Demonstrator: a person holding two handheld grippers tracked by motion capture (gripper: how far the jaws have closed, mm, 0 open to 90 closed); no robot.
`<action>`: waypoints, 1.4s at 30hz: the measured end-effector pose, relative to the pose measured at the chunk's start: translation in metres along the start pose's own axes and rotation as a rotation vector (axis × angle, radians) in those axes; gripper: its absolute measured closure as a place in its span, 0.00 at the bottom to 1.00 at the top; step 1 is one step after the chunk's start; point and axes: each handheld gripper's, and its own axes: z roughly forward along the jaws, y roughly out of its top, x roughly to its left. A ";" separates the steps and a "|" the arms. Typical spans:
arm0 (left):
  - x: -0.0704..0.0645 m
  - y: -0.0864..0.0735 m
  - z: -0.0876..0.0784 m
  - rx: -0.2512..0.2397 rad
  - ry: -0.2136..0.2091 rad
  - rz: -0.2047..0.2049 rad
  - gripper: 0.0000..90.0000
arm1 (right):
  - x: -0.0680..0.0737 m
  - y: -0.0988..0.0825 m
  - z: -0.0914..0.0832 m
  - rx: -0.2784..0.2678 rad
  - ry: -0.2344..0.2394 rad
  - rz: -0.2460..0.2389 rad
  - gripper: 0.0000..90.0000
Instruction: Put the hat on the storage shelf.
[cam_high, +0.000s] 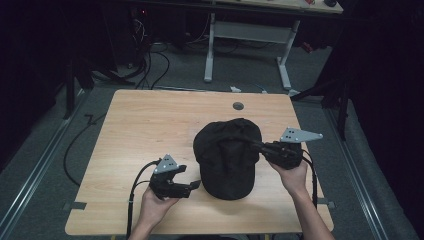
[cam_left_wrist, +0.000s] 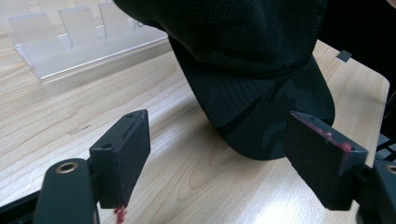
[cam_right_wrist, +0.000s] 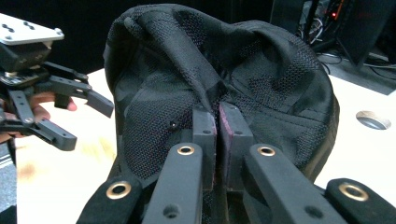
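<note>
Counter (cam_high: 150, 120): bare wood from 9 to 12 o'clock, grommet hole (cam_high: 238, 106) at 12 near the far edge. Black cap (cam_high: 227, 157) sits centre toward 5 o'clock, brim toward the near edge. Right tool (cam_high: 257, 146) pinches cap fabric at 3 o'clock, jaws closed on it. Left tool (cam_high: 192, 185) at 7 o'clock, jaws wide open, just beside the brim.
</note>
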 end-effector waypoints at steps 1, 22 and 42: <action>0.000 0.000 0.001 0.002 -0.003 -0.001 0.25 | 0.001 0.001 0.000 -0.001 0.003 -0.003 0.96; -0.001 -0.003 0.012 0.071 -0.037 -0.022 0.24 | 0.015 0.010 0.011 -0.015 0.084 -0.041 0.96; -0.003 -0.004 0.005 0.099 -0.122 -0.050 0.49 | 0.020 0.013 0.011 -0.046 0.123 -0.061 0.96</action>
